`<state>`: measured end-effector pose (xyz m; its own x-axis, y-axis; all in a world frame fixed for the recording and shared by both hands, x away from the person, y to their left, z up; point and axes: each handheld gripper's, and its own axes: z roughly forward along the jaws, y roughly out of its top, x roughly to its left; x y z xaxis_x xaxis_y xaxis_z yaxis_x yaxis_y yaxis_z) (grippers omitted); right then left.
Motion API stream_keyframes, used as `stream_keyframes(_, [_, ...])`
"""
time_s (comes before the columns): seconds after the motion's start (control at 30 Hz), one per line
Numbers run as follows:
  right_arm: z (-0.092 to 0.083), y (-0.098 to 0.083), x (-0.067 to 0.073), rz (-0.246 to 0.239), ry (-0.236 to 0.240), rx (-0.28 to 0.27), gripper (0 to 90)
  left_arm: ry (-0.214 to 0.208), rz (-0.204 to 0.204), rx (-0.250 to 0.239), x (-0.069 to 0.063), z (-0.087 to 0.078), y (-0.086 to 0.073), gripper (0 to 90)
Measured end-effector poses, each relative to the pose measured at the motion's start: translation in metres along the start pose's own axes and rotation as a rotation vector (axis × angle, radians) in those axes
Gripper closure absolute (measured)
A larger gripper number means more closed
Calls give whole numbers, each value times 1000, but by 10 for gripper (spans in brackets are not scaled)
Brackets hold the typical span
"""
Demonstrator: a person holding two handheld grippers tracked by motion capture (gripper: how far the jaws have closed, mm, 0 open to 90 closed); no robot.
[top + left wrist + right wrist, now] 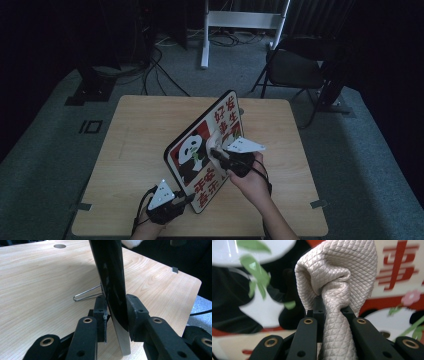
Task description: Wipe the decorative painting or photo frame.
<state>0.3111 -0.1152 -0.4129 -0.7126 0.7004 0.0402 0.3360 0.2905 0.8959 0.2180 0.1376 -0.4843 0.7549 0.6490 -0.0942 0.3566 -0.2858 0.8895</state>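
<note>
A panda picture board [200, 150] with red characters stands tilted on the wooden table [140, 130], propped on a wire stand [86, 293]. My left gripper [187, 198] is shut on the board's near lower edge [117, 315], one pad on each face. My right gripper [216, 152] is shut on a bunched beige cloth [337, 285], and the cloth presses against the board's printed face [397, 272] beside the panda.
A folding chair [295, 67] stands beyond the table's far right corner. A white frame leg [205, 35] and cables lie on the floor behind. The table has a round hole [59, 246] near its far edge.
</note>
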Motion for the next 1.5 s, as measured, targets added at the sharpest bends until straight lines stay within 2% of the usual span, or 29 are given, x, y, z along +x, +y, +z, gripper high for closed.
stream_keyframes(0.13, [3, -17, -3, 23, 1, 31, 809, 1, 2, 0, 0, 0, 0, 729])
stream_keyframes(0.4, [6, -37, -6, 52, -2, 65, 810, 0, 4, 2, -1, 0, 0, 729])
stream_keyframes(0.8, [14, -80, -10, 92, -2, 171, 810, -3, 6, 3, -1, 0, 0, 728])
stream_keyframes(1.5, [21, -112, -12, 129, -10, 242, 811, -7, 3, 3, -1, 0, 0, 728])
